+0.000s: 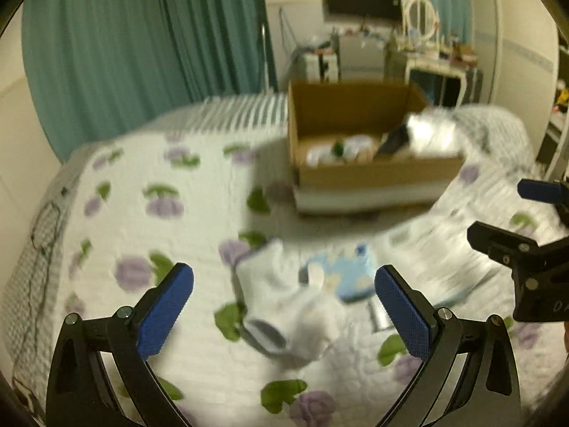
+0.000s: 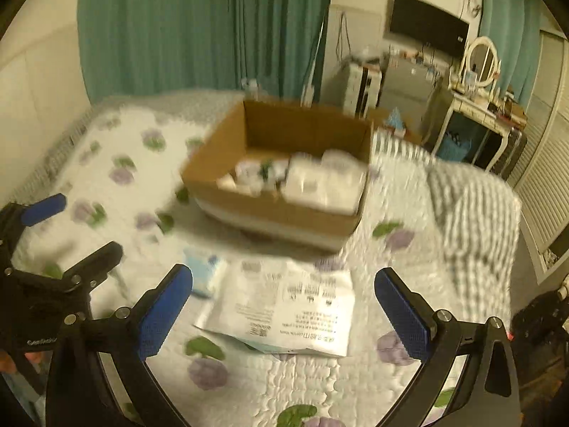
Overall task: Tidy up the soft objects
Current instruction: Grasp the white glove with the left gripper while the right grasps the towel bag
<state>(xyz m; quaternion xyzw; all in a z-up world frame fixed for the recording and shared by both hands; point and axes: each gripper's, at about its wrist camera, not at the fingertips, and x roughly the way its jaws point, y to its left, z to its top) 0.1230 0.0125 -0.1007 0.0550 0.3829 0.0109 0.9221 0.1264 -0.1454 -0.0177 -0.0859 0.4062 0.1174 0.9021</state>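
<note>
A white sock (image 1: 288,309) lies crumpled on the flowered quilt (image 1: 149,192), right in front of my left gripper (image 1: 284,306), which is open and empty above it. A light blue soft pack (image 1: 348,274) lies just beyond the sock; it also shows in the right wrist view (image 2: 201,272). My right gripper (image 2: 284,306) is open and empty above a flat white printed packet (image 2: 288,306). A cardboard box (image 1: 370,170) with white soft items inside stands further back on the bed, also in the right wrist view (image 2: 277,213). The right gripper shows at the left wrist view's right edge (image 1: 498,213).
Teal curtains (image 1: 142,42) hang behind the bed. A striped blanket (image 2: 473,206) lies bunched at the right of the bed. A white dressing table with mirror (image 2: 476,99) and a wall TV (image 2: 426,28) stand beyond. The left gripper (image 2: 71,227) shows at the right wrist view's left edge.
</note>
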